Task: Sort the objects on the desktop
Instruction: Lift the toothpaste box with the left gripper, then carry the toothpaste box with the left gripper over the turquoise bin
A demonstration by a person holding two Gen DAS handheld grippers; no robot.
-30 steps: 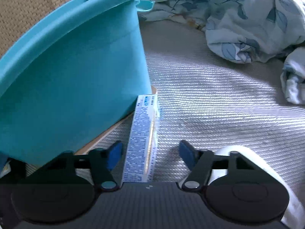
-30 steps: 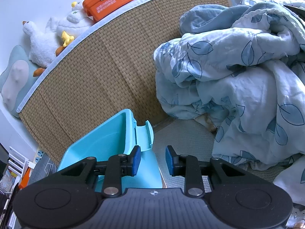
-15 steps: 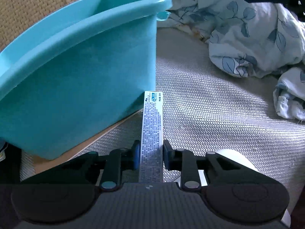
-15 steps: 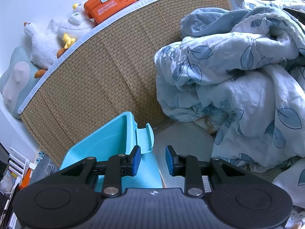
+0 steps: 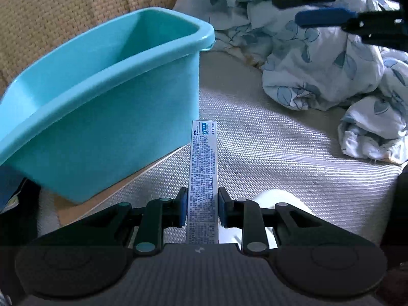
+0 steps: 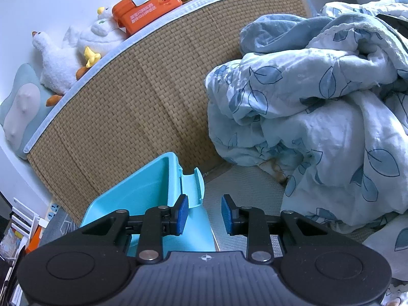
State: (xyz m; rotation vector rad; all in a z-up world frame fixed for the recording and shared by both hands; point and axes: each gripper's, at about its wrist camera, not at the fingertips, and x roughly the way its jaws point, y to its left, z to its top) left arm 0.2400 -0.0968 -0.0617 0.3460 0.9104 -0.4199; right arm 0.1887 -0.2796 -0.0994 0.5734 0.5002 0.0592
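**Box Clamped, Bin Waiting**

The left gripper [image 5: 203,210] was clenched on the narrow printed box [image 5: 203,178], gripped at its near end so the rest pointed toward twelve o'clock. The teal bin [image 5: 107,117], at ten o'clock, sat open-topped, probably the box's destination. Farther, at one o'clock, the right gripper [image 6: 205,215] hung over the quilt [image 6: 318,117], jaws apart and empty, apparently kept clear.

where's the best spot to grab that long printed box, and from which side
Grip the long printed box across its narrow width near one end, coming in lengthwise from that end. It is slim with flat parallel long sides that suit the pads, which is how the left gripper has it now, leaving the far end free toward the turquoise bin.
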